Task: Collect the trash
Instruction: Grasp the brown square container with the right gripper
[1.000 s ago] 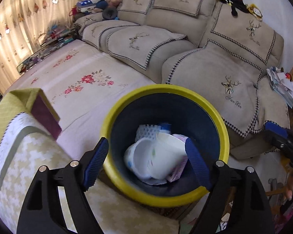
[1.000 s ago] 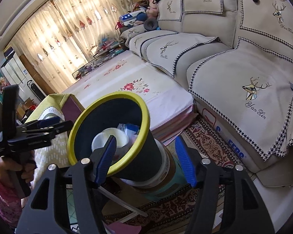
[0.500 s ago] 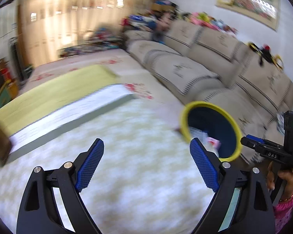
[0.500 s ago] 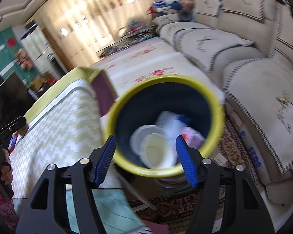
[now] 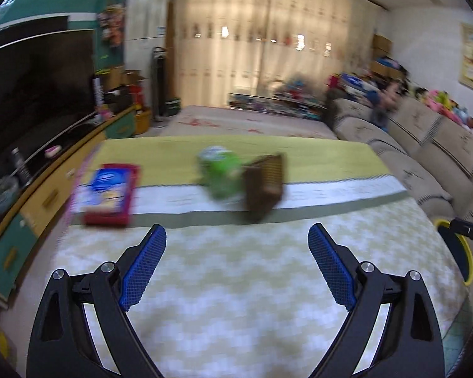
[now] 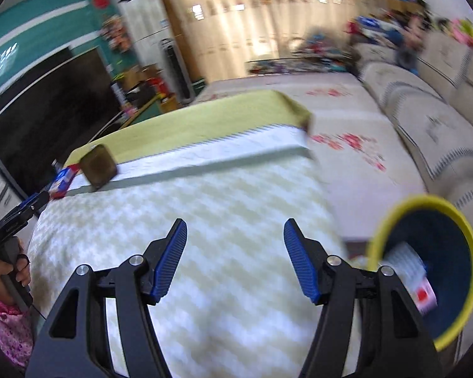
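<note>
My left gripper (image 5: 236, 258) is open and empty above a table with a pale chevron cloth (image 5: 236, 283). Ahead of it on the table lie a red and blue packet (image 5: 107, 193), a green can-like object (image 5: 220, 173) and a brown box (image 5: 265, 186), all blurred. My right gripper (image 6: 235, 252) is open and empty over the same cloth (image 6: 205, 220). The yellow-rimmed dark blue trash bin (image 6: 425, 264) stands to its right, with white and red trash inside. The bin's rim shows at the far right of the left wrist view (image 5: 457, 252).
A beige sofa (image 5: 425, 157) runs along the right. A floral rug (image 6: 347, 138) lies between table and sofa. A dark TV on a yellow and teal cabinet (image 5: 47, 189) stands on the left. Curtains fill the back wall.
Both grippers have swung left, away from the trash bin and over the table. The bin has moved from the centre to the right edge of both views. Both stay open.
</note>
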Demonstrator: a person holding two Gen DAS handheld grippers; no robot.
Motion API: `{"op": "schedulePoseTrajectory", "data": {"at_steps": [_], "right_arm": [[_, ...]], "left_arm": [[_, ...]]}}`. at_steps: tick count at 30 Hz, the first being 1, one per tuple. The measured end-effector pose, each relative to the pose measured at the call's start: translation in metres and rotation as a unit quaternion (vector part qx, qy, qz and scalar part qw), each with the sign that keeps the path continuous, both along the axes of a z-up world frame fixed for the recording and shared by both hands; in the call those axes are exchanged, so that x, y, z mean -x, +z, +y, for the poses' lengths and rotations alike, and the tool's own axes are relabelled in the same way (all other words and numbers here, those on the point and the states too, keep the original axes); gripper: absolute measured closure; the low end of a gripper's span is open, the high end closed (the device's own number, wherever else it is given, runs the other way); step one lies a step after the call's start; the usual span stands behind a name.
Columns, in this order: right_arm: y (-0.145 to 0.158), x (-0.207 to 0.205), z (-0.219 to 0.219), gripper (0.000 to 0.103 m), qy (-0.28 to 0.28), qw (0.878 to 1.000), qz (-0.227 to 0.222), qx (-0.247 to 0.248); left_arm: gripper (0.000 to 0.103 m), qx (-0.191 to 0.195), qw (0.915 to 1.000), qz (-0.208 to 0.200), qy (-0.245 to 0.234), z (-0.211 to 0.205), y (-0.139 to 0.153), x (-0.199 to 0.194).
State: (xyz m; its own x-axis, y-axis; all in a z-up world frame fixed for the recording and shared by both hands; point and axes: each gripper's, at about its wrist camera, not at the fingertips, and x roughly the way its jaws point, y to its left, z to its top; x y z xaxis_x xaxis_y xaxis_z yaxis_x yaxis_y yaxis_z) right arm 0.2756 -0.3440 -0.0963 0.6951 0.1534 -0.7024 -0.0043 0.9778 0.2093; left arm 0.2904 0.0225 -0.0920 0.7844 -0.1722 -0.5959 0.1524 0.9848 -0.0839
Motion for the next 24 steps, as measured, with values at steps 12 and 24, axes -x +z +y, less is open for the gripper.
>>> {"op": "schedulePoseTrajectory", "data": {"at_steps": [12,24], "right_arm": [[0.000,-0.115,0.159,0.046,0.174,0.983,-0.009,0.050],[-0.034,-0.190,0.216,0.070,0.199,0.978,-0.008,0.069]], "left_arm": [[0.012,0.043,0.9977,0.013,0.050,0.049,-0.020,-0.005],[0.012,0.048,0.9979,0.027,0.036,0.034,-0.023,-0.002]]}}
